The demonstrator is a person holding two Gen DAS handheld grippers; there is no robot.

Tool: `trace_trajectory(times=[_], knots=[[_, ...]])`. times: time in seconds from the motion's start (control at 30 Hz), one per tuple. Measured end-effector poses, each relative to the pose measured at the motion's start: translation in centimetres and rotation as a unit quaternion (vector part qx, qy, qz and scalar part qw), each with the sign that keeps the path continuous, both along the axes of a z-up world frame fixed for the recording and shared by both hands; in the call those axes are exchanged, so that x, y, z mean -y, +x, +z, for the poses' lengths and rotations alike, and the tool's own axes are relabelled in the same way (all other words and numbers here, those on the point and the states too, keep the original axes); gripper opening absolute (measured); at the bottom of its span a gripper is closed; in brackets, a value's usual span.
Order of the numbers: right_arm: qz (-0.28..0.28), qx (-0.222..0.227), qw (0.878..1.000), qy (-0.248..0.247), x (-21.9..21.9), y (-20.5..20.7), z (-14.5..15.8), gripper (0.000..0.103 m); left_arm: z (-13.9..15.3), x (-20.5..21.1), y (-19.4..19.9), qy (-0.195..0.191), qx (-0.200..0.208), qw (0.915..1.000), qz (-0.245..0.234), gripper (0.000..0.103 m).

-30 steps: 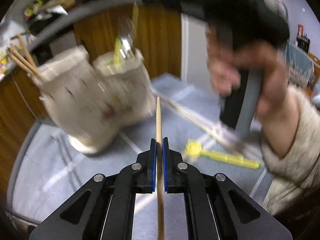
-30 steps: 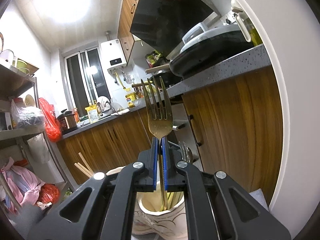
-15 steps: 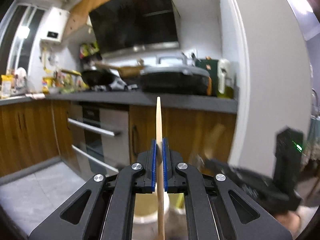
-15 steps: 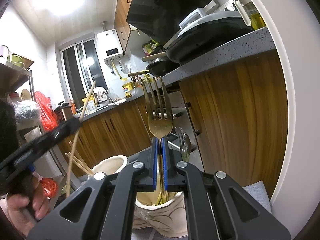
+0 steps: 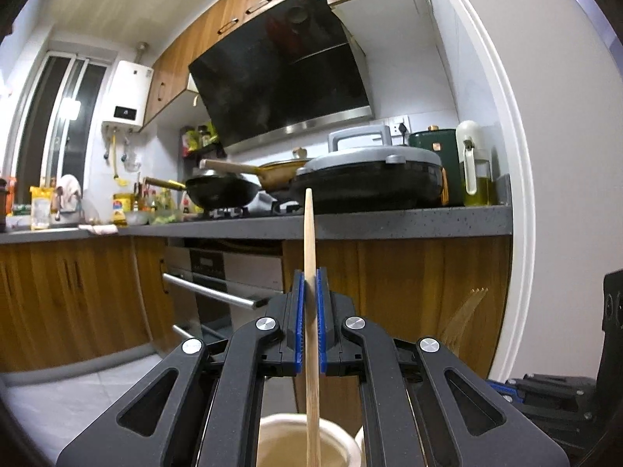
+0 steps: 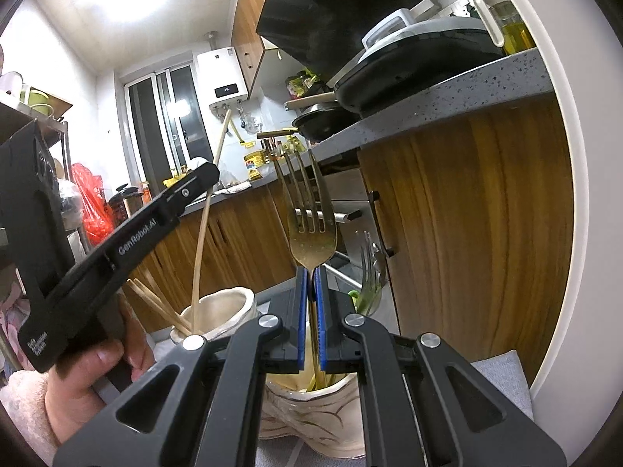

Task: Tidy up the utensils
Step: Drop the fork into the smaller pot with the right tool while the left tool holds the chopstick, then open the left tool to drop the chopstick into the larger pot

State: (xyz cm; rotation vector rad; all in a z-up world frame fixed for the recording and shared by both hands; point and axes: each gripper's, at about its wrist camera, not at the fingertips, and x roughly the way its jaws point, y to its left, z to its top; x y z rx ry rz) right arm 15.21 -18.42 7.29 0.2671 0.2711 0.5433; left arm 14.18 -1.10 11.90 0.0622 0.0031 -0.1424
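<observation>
Standing upright, chopstick [image 5: 310,257] clamped in left hand-held gripper [image 5: 310,292].

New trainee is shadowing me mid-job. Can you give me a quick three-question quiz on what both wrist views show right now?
1. True or false: the left gripper has its jaws shut on a gold metal fork.
2. Which gripper holds the thin wooden chopstick? A) left B) right
3. Fill in: the chopstick's lower end points into the cream ceramic ____, which already holds other chopsticks.

Key: 1 false, the gold metal fork sits in the right gripper; 2 A; 3 holder.
</observation>
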Motion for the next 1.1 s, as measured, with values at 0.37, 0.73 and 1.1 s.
trace_trajectory(times=[0.37,0.73,1.1], knots=[[-0.006,-0.011,1.0,-0.008,-0.1,0.7,0.1,0.005,-2.0,-1.4,-4.0,-0.002,-0.045,0.999,-0.006,0.006],[-0.017,-0.009,1.0,-0.016,-0.6,0.5,0.0,0.013,-3.7,-1.9,-4.8,-0.006,-0.077,0.997,-0.007,0.034],[-0.029,0.022,0.999,0.008,0.9,-1.4,1.6,0.055,-3.1,-1.9,-7.2,-0.011,-0.052,0.9984,-0.02,0.071]])
